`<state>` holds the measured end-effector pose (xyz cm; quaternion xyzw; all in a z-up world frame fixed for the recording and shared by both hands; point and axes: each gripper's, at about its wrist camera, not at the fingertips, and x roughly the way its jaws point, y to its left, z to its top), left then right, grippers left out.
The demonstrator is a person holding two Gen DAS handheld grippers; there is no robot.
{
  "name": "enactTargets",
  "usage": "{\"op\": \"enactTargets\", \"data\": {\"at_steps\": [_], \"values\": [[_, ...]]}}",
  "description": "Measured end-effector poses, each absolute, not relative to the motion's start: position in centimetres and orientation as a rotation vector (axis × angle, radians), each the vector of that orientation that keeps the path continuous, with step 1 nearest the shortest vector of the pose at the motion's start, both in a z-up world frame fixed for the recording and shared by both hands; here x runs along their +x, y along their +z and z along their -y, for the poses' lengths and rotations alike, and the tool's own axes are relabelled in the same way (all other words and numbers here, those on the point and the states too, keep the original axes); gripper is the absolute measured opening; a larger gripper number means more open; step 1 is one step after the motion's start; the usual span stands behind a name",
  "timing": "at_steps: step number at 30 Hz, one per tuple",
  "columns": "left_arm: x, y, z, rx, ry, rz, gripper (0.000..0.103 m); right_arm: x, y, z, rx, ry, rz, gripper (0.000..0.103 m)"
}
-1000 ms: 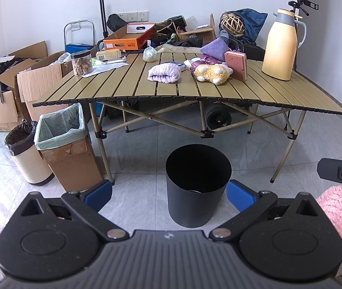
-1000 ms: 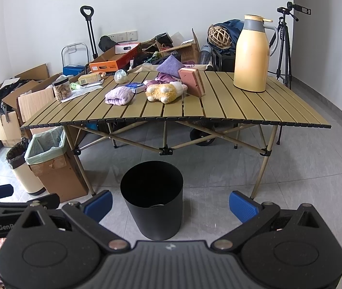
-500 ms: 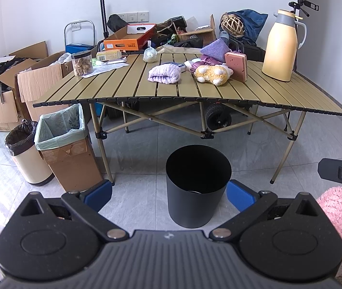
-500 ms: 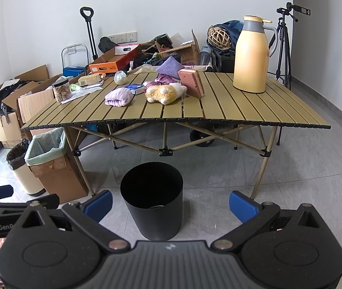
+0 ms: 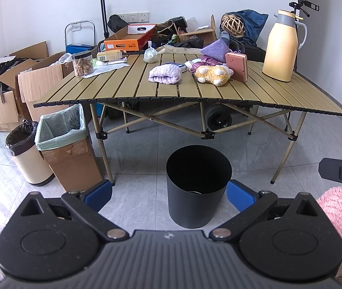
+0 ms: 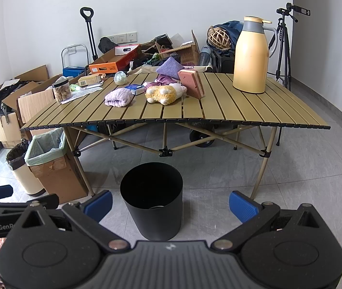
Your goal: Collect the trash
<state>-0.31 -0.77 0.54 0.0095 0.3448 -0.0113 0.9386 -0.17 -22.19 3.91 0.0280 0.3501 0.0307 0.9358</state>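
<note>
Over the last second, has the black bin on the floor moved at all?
No. The black bin sits in the same spot beneath the folding table's near edge in both wrist views, with both open tools framing it as before.

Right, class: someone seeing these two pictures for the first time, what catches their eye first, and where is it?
Probably the round black waste bin on the grey floor, just in front of the long slatted olive folding table. Next the tall yellow thermos jug standing at the table's right end, and the yellow plush toy lying near the middle beside a folded lilac towel.
</note>
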Motion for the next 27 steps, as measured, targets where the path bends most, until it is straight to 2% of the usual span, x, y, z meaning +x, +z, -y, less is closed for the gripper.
{"op": "enactTargets", "data": {"at_steps": [27], "values": [[-0.28, 0.66, 0.45, 0.018, -0.024, -0.704, 0.103, -0.36, 4.03, 22.21, 0.057, 0.063, -0.711, 0.103]]}}
